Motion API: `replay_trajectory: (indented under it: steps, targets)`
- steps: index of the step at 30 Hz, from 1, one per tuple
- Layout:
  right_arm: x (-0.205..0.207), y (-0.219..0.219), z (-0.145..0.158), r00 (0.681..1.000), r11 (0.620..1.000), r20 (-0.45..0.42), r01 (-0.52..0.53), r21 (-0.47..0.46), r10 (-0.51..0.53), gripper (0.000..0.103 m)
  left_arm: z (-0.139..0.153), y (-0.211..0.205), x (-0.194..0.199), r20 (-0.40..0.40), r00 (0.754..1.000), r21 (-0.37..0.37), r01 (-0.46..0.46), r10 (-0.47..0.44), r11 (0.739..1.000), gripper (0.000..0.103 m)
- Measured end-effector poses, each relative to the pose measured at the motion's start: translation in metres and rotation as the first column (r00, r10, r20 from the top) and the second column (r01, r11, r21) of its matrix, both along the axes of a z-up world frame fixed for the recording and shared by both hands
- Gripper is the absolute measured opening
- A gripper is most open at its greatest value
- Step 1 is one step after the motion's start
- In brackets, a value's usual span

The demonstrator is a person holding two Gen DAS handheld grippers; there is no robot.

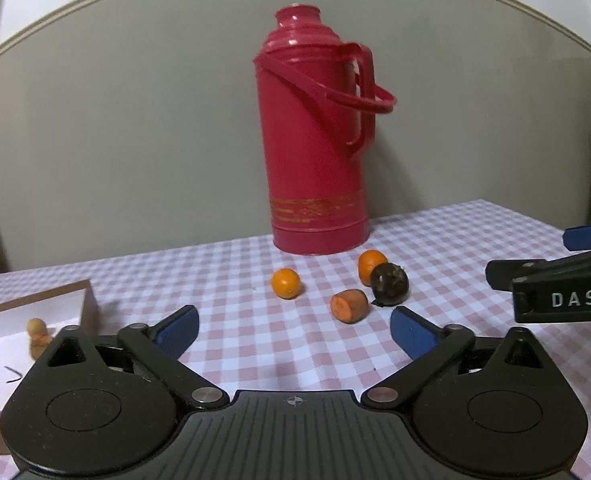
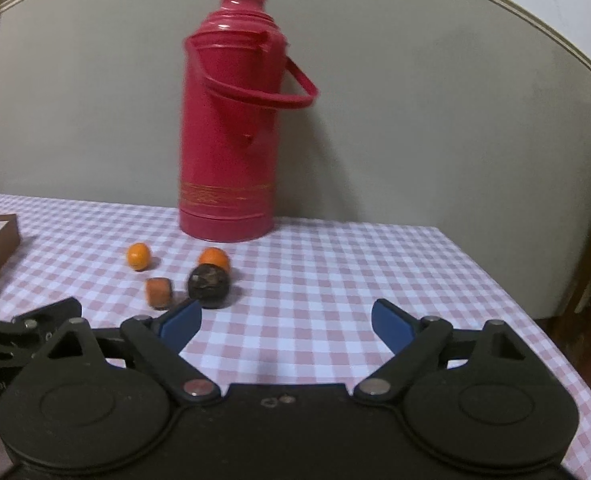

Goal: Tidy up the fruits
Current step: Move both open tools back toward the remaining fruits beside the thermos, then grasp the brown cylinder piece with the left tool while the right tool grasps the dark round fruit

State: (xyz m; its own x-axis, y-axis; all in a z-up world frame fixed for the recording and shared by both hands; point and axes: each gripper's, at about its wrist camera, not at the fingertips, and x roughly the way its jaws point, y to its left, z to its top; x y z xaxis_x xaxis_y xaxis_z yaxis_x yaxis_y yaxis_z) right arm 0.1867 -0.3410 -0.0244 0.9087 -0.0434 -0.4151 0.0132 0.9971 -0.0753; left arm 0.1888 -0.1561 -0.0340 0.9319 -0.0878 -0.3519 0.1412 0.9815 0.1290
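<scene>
Here both grippers, left (image 1: pixel 293 330) and right (image 2: pixel 286 322), hang released and empty above the checked tablecloth (image 1: pixel 223 280). Two oranges (image 1: pixel 286 283), a carrot piece (image 1: pixel 349 305) and a dark fruit (image 1: pixel 389 284) lie near the red flask (image 1: pixel 315 140).

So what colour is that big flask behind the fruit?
The flask is pinkish red with a gold patterned band near its base; the left wrist view shows it best.

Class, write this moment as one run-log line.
left gripper: open, empty | right gripper: open, empty | fruits: two oranges, dark fruit, orange chunk on tablecloth | box: left
</scene>
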Motion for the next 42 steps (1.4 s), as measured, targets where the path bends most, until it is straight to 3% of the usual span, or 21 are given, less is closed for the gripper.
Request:
replay_trajectory:
  steps: [9,22,31,40,42]
  targets:
    - [0.036,-0.005,-0.013,0.998,1.000,-0.057,0.009,0.016,-0.008,0.081,-0.011,-0.018,0.043,-0.062,0.998,-0.005,-0.016,0.016,1.000,0.094]
    - [0.069,-0.014,-0.030,0.992,0.999,-0.122,-0.005,0.039,0.010,0.079,-0.023,-0.033,0.087,-0.176,0.984,-0.013,0.005,-0.007,1.000,0.079]
    - [0.091,0.001,-0.033,0.984,0.995,-0.156,-0.072,0.071,0.083,0.078,-0.022,-0.023,0.107,-0.139,0.989,0.031,-0.040,0.044,0.999,0.079]
    - [0.107,0.014,-0.038,0.977,0.987,-0.168,-0.118,0.111,0.135,0.078,-0.016,-0.003,0.112,-0.154,0.985,0.000,-0.084,0.083,0.996,0.079]
    - [0.109,0.015,-0.039,0.977,0.987,-0.170,-0.113,0.116,0.132,0.078,-0.014,-0.001,0.111,-0.174,0.982,-0.031,-0.073,0.066,0.997,0.073]
